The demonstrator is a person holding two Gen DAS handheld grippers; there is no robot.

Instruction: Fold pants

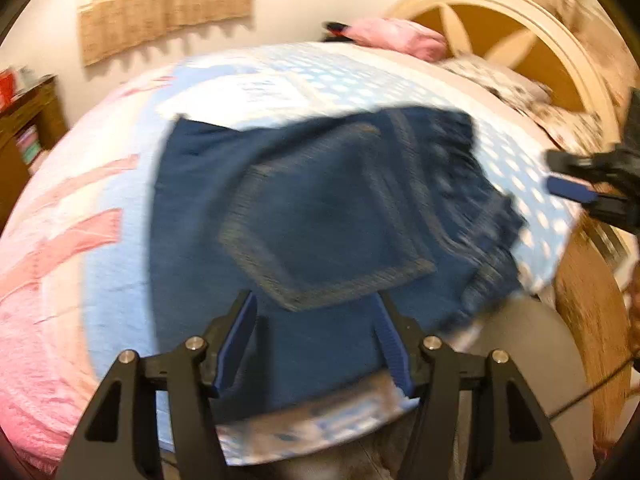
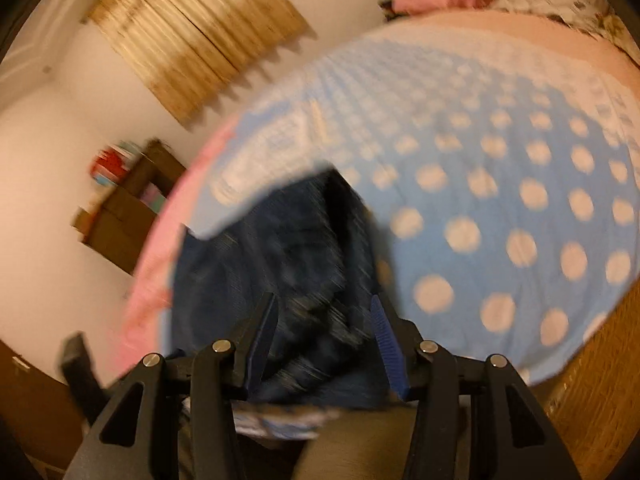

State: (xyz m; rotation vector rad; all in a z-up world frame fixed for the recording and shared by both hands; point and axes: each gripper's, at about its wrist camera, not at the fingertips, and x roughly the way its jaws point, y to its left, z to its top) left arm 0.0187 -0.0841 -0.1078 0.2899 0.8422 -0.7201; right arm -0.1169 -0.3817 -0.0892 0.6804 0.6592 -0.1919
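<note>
Dark blue denim pants [image 1: 320,216] lie folded on the bed, back pocket [image 1: 320,240] facing up, waistband toward the right. My left gripper [image 1: 316,304] is open just above the near edge of the pants, holding nothing. My right gripper [image 2: 324,308] is open over the waistband end of the pants [image 2: 280,256], empty; it also shows at the right edge of the left wrist view [image 1: 576,188]. Both views are blurred by motion.
The bed cover [image 1: 112,240] is pink and light blue with white dots [image 2: 500,200]. Pillows [image 1: 400,38] and a round headboard [image 1: 520,28] are at the far right. A wooden shelf [image 1: 28,128] stands at the left. The wooden bed frame [image 2: 592,380] runs along the near right.
</note>
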